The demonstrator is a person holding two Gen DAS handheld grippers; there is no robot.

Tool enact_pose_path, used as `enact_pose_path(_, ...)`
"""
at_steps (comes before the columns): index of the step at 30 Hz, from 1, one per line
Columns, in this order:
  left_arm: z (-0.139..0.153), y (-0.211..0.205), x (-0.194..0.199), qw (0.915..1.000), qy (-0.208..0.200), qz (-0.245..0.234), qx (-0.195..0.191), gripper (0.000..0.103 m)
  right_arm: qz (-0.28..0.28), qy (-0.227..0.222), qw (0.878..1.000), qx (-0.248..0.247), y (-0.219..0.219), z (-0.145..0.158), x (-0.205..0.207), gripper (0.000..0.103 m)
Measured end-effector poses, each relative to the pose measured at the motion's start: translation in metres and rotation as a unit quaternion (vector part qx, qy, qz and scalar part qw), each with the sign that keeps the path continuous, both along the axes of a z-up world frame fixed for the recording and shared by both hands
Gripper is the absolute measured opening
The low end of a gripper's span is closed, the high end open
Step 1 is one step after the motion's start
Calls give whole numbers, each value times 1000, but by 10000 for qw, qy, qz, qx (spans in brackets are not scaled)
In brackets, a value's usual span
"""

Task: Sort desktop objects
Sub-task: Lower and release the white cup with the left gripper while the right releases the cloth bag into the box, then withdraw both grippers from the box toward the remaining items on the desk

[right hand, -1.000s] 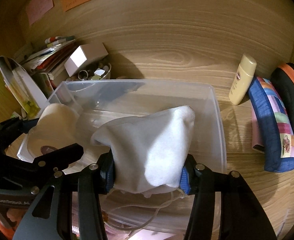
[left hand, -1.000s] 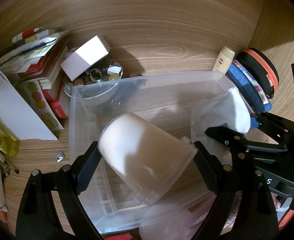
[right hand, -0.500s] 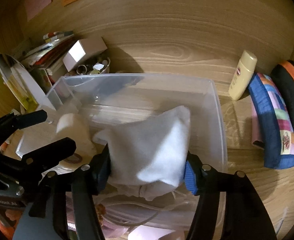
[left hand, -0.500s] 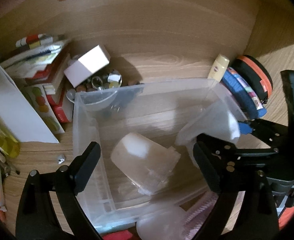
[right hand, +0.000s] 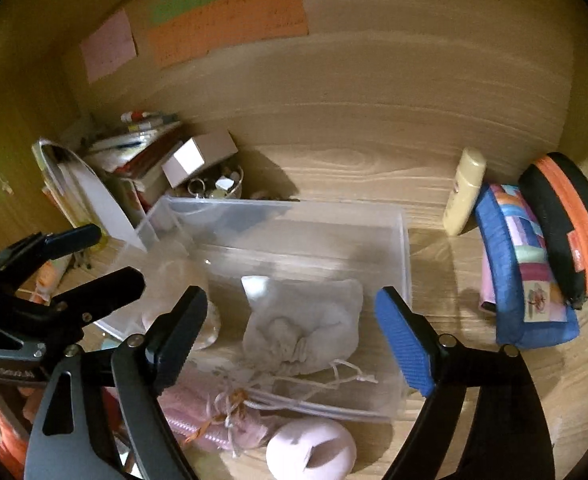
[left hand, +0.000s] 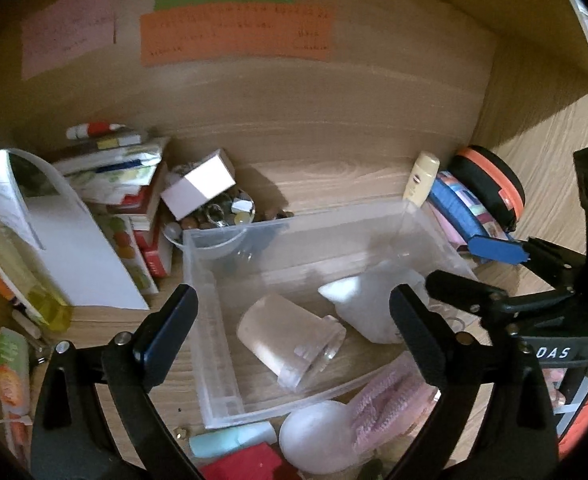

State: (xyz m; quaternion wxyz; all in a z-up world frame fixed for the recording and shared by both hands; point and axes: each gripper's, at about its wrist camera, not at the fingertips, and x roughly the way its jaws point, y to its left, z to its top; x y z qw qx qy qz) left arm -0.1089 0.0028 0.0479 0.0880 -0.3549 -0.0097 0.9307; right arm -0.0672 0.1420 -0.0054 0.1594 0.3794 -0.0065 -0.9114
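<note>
In the left wrist view, the left tongs (left hand: 292, 316) stand spread and still widening above the clear plastic bin (left hand: 214, 320) on the worktop (left hand: 333, 176), nothing between their pads; a frosted jar (left hand: 290, 340) lies on its side inside. In the right wrist view, the right tongs (right hand: 290, 320) are opening, their pads clear of the white drawstring pouch (right hand: 305, 332) lying in the bin.

Jar (left hand: 290, 344) in bin (left hand: 210, 320), pouch (left hand: 373, 308) to its right (touching?); bottle (left hand: 421, 178) behind bin.
</note>
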Motion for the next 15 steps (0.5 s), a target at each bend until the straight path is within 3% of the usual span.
enact_pose_path(15,0,-34,45,9993,-169,295,-121,98,9,340,9994,-16,5,15,56,86)
